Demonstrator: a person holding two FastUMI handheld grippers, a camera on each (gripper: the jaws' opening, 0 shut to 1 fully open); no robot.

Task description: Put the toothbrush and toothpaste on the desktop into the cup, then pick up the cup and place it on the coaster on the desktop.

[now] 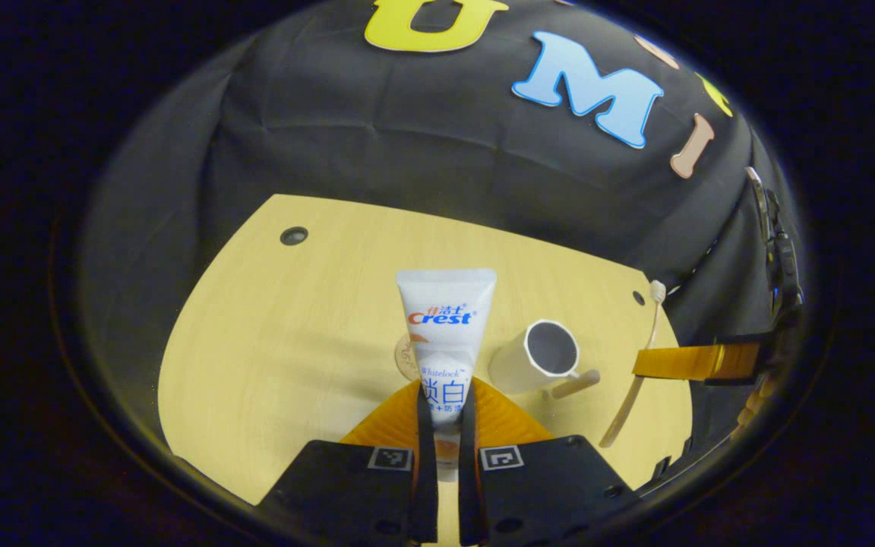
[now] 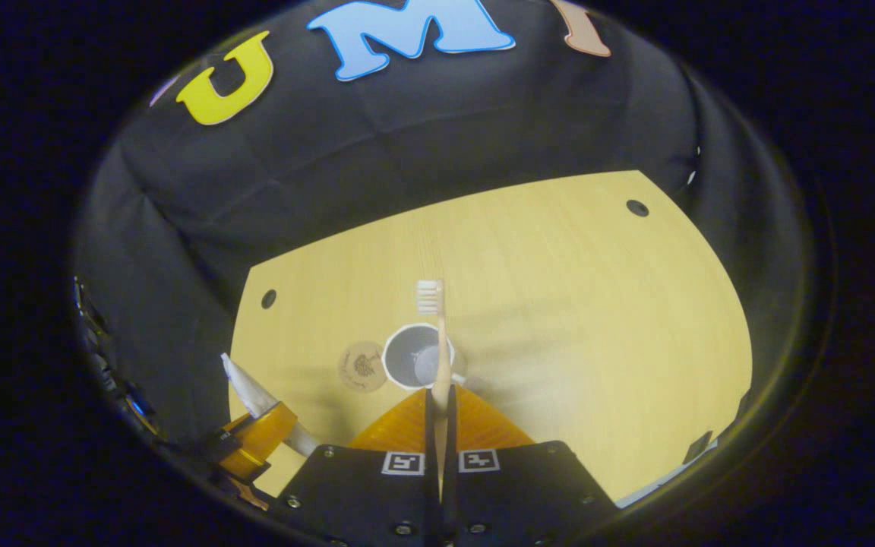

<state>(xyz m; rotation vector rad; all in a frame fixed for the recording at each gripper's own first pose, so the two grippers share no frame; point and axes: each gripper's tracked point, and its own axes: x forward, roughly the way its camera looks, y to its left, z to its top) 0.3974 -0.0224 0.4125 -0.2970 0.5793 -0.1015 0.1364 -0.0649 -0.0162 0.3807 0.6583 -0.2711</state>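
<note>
- Left gripper view: our left gripper [image 1: 446, 425] pinches the toothpaste [image 1: 445, 334], both fingers pressed on its lower end, tube upright ahead of us. Just beyond and right of the fingers the cup [image 1: 536, 357] sits on the desk [image 1: 293, 342]; the coaster [image 1: 407, 357] peeks out behind the tube.
- Further right, the right gripper [image 1: 692, 363] holds the toothbrush [image 1: 639, 372].
- Right gripper view: our right gripper [image 2: 441, 433] clamps the toothbrush [image 2: 437, 342], bristles up, right over the cup [image 2: 411, 357]. The coaster [image 2: 361, 366] lies just left of the cup. Down left, the left gripper [image 2: 259, 429] carries the toothpaste [image 2: 251, 395].
</note>
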